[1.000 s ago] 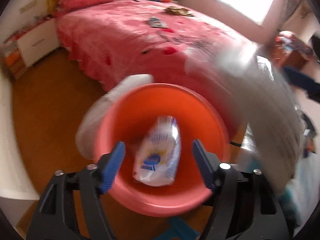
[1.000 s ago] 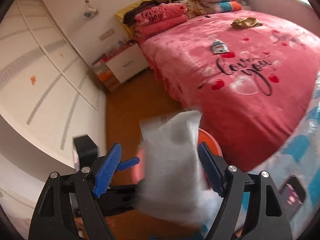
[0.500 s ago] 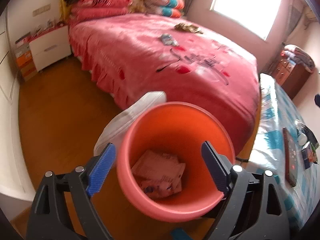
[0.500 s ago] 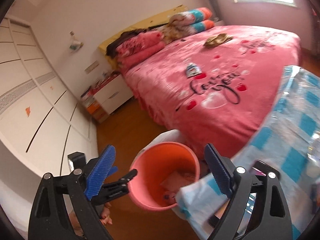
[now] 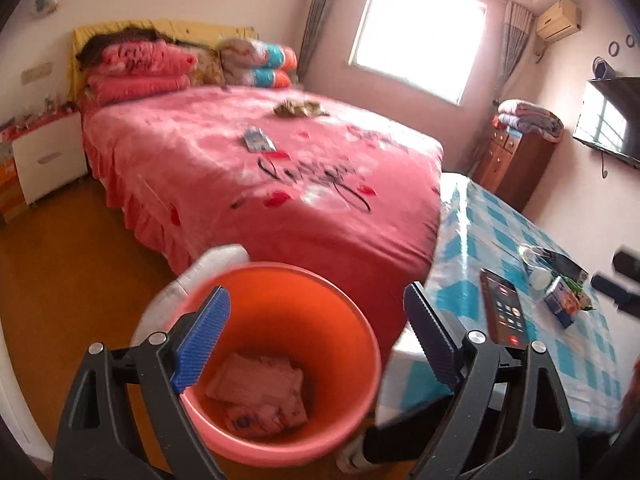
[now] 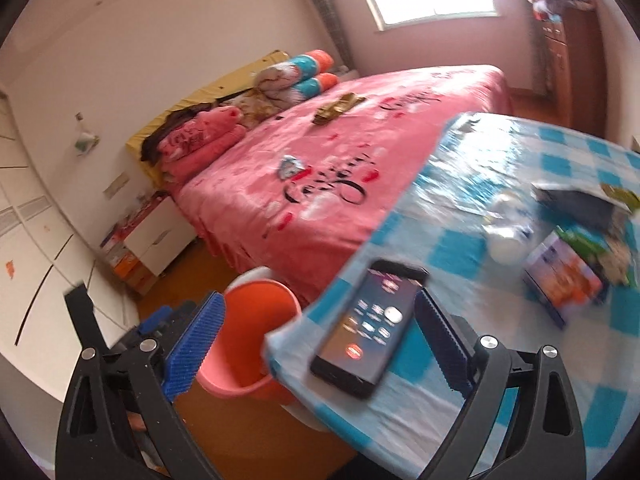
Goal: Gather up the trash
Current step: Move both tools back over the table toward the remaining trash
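Below, one orange bin (image 5: 276, 364) sits under the empty, spread left gripper (image 5: 316, 340), with two crumpled wrappers (image 5: 260, 392) at its bottom. Ahead of it the bed (image 5: 260, 184) carries two scraps, a wrapper (image 5: 259, 140) and an olive wad (image 5: 299, 109). The right gripper (image 6: 316, 340), also spread and empty, hangs over the desk (image 6: 520, 380) edge, a phone (image 6: 370, 324) between its fingers; one carton (image 6: 562, 276) lies ahead to the right, with open checkered cloth between.
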Demonstrator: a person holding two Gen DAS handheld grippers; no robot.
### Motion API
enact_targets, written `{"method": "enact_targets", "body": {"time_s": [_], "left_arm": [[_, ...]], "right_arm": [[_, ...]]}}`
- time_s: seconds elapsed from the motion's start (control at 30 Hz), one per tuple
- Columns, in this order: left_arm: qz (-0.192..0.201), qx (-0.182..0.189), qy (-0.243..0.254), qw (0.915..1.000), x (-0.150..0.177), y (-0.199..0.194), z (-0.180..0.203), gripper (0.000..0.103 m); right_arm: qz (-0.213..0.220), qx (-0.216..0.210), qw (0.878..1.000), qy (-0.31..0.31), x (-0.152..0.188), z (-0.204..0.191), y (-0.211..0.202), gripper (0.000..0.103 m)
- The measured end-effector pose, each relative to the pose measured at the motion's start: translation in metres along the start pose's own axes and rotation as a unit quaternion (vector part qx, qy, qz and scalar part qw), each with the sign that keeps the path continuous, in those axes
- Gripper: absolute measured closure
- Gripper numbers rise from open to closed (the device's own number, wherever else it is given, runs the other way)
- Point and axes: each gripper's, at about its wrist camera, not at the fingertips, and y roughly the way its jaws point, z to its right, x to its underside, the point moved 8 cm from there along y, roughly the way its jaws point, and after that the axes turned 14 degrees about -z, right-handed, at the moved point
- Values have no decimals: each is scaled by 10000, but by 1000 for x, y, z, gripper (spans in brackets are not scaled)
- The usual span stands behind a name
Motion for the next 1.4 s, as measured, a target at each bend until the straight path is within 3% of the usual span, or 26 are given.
{"method": "enact_targets", "body": {"time_s": [0.3, 0.83, 1.4], "left_arm": [[-510, 260, -57, 9983, 1, 0, 26, 14], [-501, 254, 774, 9954, 16, -14, 105, 14], [-1014, 551, 1653, 9795, 47, 2, 200, 14]], "right_arm": [[-39, 72, 9996, 280, 24, 36, -10, 9], [156, 90, 9986, 494, 28, 90, -40, 9], [456, 277, 9948, 864, 43, 157, -76, 9]]}}
